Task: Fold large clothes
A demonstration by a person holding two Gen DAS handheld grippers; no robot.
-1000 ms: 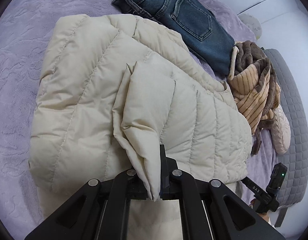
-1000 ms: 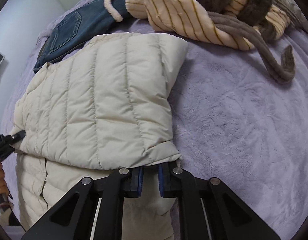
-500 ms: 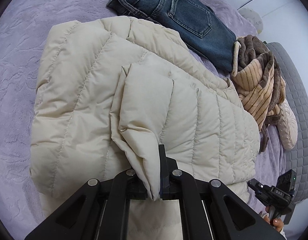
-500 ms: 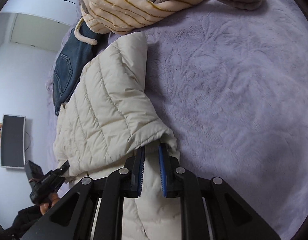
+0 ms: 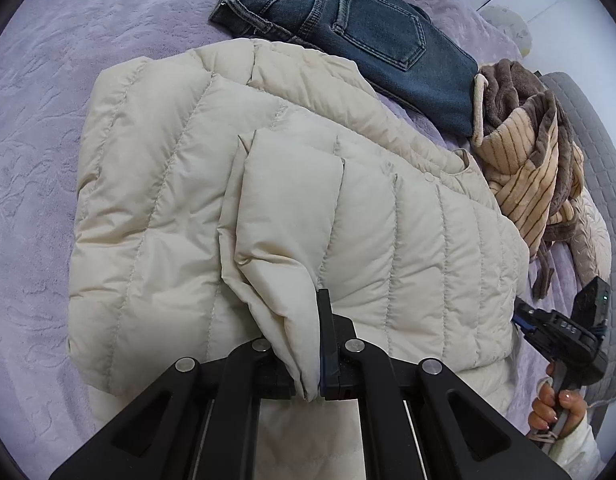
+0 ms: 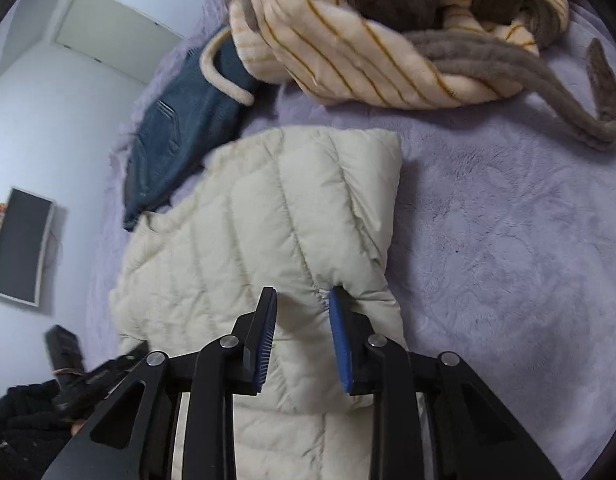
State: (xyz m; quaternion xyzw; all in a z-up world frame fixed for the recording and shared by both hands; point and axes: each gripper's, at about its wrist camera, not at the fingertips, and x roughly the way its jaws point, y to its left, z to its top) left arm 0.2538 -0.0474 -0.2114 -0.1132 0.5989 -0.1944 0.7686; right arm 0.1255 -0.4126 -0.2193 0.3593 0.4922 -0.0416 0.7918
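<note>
The left gripper (image 5: 314,344) pinches a fold of the jacket (image 5: 187,200), which lies mid-bed (image 5: 47,80). The right gripper (image 6: 301,312), jaws opening, straddles the jacket's edge without pressing it.

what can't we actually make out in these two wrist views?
- Left wrist view: the left gripper left pad is hidden by the cream puffer jacket fold it clamps.
- Right wrist view: jeans partly covered by the striped robe and jacket.
- Right wrist view: lower-left corner blurred; the other gripper is indistinct.
- Both views: jacket's near hem cut off behind the gripper frames.
</note>
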